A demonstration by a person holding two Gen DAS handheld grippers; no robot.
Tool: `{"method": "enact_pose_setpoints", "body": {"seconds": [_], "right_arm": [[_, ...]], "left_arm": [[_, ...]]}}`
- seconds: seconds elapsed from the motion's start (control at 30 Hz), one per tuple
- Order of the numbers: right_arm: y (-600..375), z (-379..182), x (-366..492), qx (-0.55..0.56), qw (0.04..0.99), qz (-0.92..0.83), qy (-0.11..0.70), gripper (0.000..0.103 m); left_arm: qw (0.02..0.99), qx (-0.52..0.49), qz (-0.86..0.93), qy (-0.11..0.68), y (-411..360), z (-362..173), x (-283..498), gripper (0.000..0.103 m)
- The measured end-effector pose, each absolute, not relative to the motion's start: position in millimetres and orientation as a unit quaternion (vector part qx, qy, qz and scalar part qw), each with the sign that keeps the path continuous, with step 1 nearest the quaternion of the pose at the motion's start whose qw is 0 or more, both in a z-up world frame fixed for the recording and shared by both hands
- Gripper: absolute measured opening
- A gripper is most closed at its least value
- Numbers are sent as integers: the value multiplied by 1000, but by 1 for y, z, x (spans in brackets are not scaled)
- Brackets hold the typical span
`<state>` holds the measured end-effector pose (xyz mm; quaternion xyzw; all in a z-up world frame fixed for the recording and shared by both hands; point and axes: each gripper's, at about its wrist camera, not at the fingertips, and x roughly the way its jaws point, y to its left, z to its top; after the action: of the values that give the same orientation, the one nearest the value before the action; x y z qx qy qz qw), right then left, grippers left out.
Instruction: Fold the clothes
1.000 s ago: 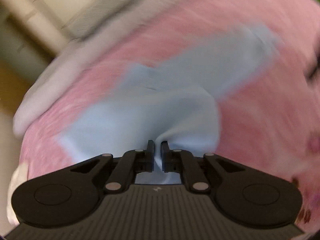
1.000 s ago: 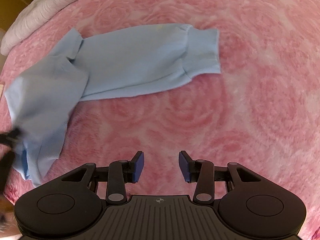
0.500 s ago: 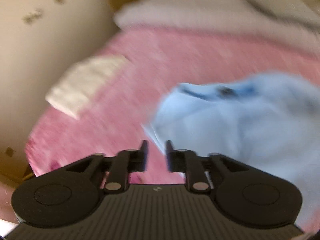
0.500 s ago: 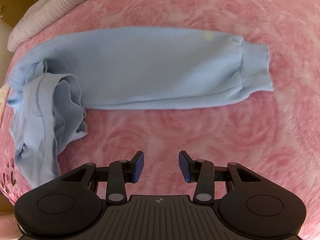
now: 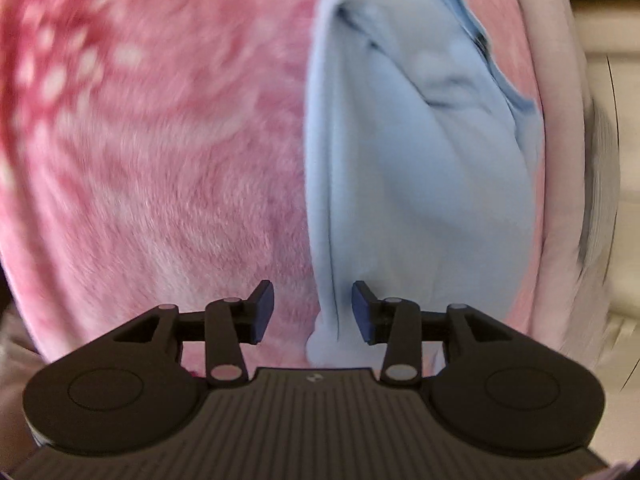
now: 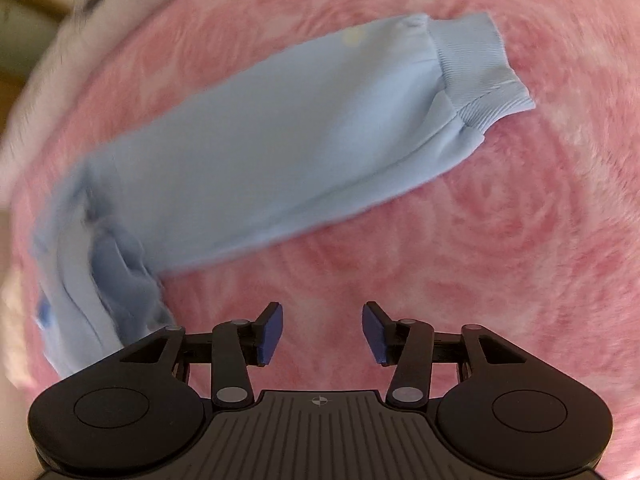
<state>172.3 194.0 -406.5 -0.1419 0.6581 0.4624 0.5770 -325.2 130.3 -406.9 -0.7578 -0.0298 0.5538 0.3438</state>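
Pink rose-patterned blanket [image 6: 500,220], light blue garment [image 6: 280,152] lying on it, possibly trousers

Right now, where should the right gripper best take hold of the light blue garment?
Probably at the ribbed cuff of the light blue garment: it lies flat on the pink blanket with its edge exposed and looks thicker. The open right gripper could come in from the cuff's open end, pinching across the ribbing.

Each gripper [image 5: 313,312] [image 6: 322,334] is built in black plastic, with ribbed housing, silver pivot pins and blue pads [image 6: 270,334].
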Motion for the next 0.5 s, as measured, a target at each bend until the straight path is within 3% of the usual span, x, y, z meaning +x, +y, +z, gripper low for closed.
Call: {"method": "enact_pose_setpoints", "body": {"seconds": [0.1,0.13,0.17,0.37,0.4,0.43,0.47,0.5], "right_arm": [[192,-414,187,-41,580,442,683,52],[191,-418,192,-11,585,430,687,53],[190,-422,198,18,590,418,690,54],[190,-452,227,141,604,334,710,54],[194,-451,228,143,606,333,708,50],[201,-446,228,122,617,347,696,15],[208,-440,227,95,628,368,679,4],[214,-433,226,71,639,388,660,4]], "left_arm": [[343,-753,555,-86,130,-416,-323,34],[352,-751,551,-92,133,-417,-322,28],[362,-749,547,-97,136,-418,-321,5],[474,-661,580,48,141,-373,-341,1],[487,-636,594,75,133,-362,-350,1],[484,-609,619,105,127,-350,-367,1],[470,-595,641,122,124,-342,-391,2],[453,-582,661,137,121,-335,-415,2]]}}
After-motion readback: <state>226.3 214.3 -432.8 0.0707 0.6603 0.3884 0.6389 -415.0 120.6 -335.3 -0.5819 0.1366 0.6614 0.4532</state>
